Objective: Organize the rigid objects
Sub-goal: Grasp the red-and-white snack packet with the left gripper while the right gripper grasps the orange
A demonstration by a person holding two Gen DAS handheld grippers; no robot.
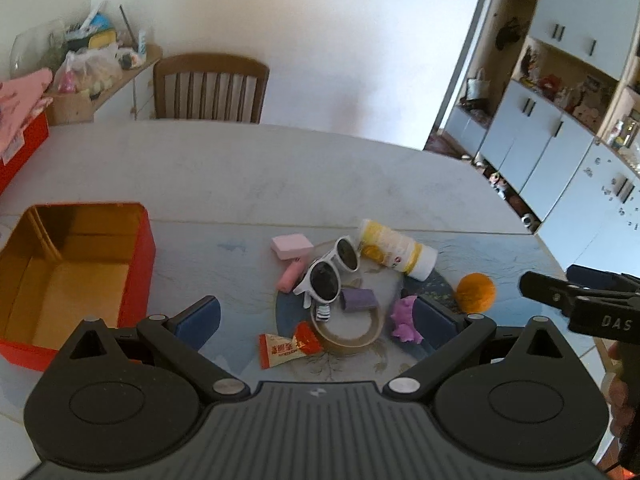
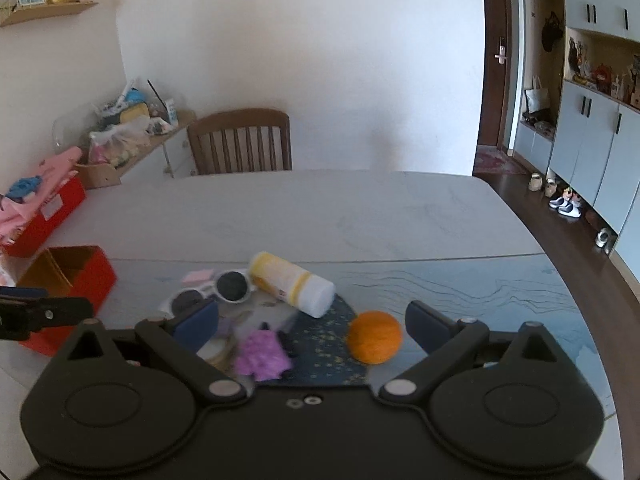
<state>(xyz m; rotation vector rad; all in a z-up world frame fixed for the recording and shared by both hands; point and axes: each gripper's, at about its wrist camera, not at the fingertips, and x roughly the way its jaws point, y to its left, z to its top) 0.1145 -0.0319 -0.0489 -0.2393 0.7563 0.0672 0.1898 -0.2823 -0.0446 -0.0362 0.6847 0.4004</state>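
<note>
Hovering above the near edge of the pale marble-patterned table [image 1: 320, 168], the left tongs [image 1: 316, 316] are spread wide with nothing between their 2 blue pads [image 1: 200, 316]. The right tongs [image 2: 312, 320] are likewise spread and hold nothing; in the left wrist view their black frame enters from the right edge, just beside the round orange ball [image 1: 476, 293].

An open red rectangular tin with a gold interior [image 1: 140, 264] stands at the near left of the table, well apart from the cluster of loose items.

The cluster lies near the middle of the near side:
- White-framed sunglasses with dark round lenses [image 1: 330, 270] rest at the centre.
- A white and yellow plastic bottle [image 1: 394, 249] lies on its side, just right of the sunglasses.
- A pink rectangular block [image 1: 291, 246] sits to the far left of the cluster, with a pink cylinder [image 1: 291, 277] just nearer.
- A purple block [image 1: 359, 300] rests on the rim of a roll of clear tape [image 1: 352, 336].
- A purple lumpy toy [image 1: 405, 318] lies right of the tape.
- A red and orange sealed snack packet [image 1: 286, 346] lies left of the tape, nearest the left tongs.

A brown wooden chair [image 1: 210, 88] stands at the far side of the table.
</note>
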